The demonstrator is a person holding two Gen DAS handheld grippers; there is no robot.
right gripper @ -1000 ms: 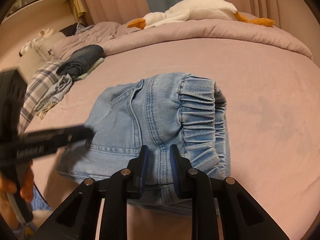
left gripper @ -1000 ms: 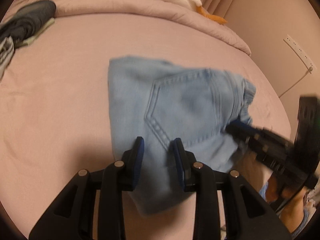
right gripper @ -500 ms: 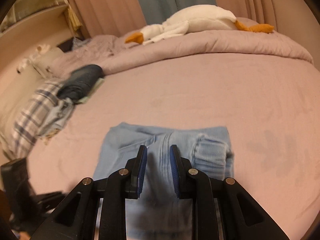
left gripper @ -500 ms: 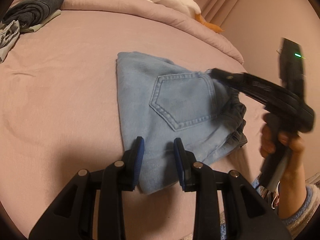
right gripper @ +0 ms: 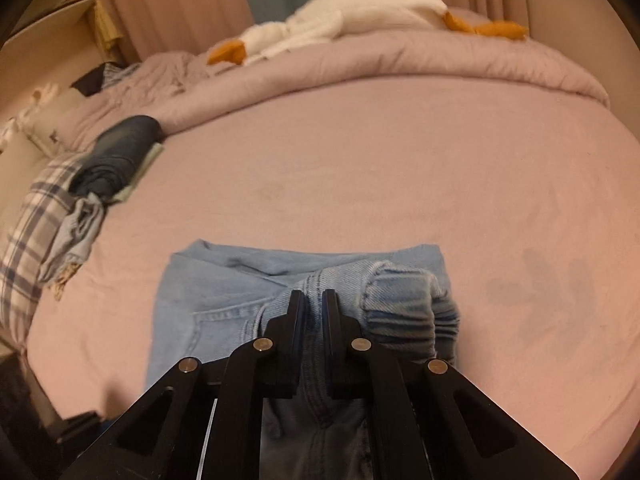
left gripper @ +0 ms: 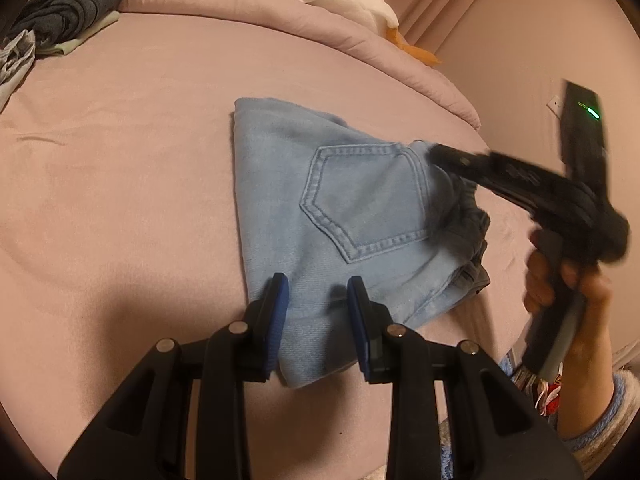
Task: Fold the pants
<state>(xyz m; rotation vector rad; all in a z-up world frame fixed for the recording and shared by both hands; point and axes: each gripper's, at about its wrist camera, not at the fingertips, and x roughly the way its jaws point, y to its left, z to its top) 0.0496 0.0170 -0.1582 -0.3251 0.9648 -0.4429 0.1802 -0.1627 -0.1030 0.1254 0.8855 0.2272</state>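
Observation:
Light blue denim pants (left gripper: 340,216) lie folded into a compact bundle on the pink bed, back pocket up, elastic waistband at the right. My left gripper (left gripper: 318,292) is open, its blue pads straddling the bundle's near edge. My right gripper (right gripper: 313,300) is nearly closed, pinching the seam of the pants (right gripper: 240,300) next to the gathered waistband. It also shows in the left wrist view (left gripper: 444,156), blurred, its tips at the waistband end.
A dark folded garment (right gripper: 120,148) and a plaid cloth (right gripper: 36,216) lie at the bed's left side. A white goose plush (right gripper: 352,16) rests on the rolled duvet (right gripper: 400,60) at the back. A wall with an outlet (left gripper: 556,102) stands to the right.
My right gripper let go of the near edge, swung up over the bundle and has closed on the seam by the waistband. My left gripper stays open at the near edge.

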